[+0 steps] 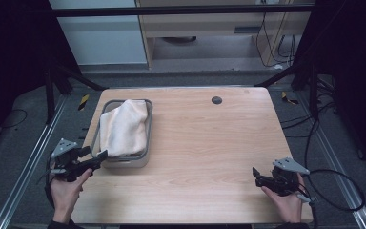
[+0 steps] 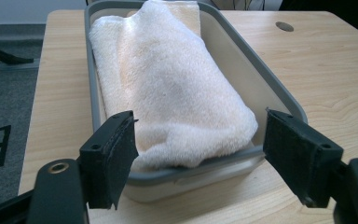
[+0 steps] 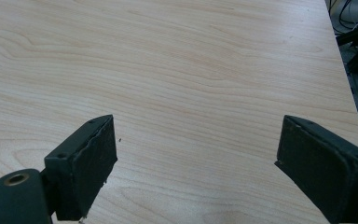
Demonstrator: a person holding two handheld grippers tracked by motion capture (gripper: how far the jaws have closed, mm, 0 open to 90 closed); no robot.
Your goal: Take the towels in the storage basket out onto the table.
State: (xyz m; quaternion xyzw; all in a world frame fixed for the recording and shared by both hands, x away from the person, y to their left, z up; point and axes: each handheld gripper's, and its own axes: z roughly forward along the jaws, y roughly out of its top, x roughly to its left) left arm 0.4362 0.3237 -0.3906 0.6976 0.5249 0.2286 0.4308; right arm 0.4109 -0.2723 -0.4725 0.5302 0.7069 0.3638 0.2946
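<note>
We see a light wood table [image 1: 209,143] with a grey-rimmed rectangular tray [image 1: 148,129] on its left half, long axis running away from us. A cream towel [image 1: 123,129] is folded and bunched inside the tray, heaped above the rim and covering most of the interior; in the left gripper view the towel [image 2: 168,84] leaves a strip of bare tray wall [image 2: 242,79] exposed along the right side. Left gripper [image 1: 97,160] sits at the tray's near-left corner, held in the left hand [image 1: 66,191] at the table's left edge. Its jaws are spread wide, and from its own camera the left gripper [image 2: 198,154] straddles the near end of the tray, one jaw just outside the left rim, the other just off the right corner; we can't tell whether either pad touches the rim. Right gripper [image 1: 256,175] is well apart, near the table's front-right corner, held in the right hand [image 1: 286,202], with a black cable [image 1: 343,191] looping off past the table edge. From its own camera the right gripper [image 3: 196,154] is also wide, jaws over bare wood, nothing between them. A small dark round grommet [image 1: 216,100] sits near the far edge, clear of both grippers. Beyond the table: grey floor, a black frame [image 1: 181,10] and loose cables [image 1: 276,43] at far right.
</note>
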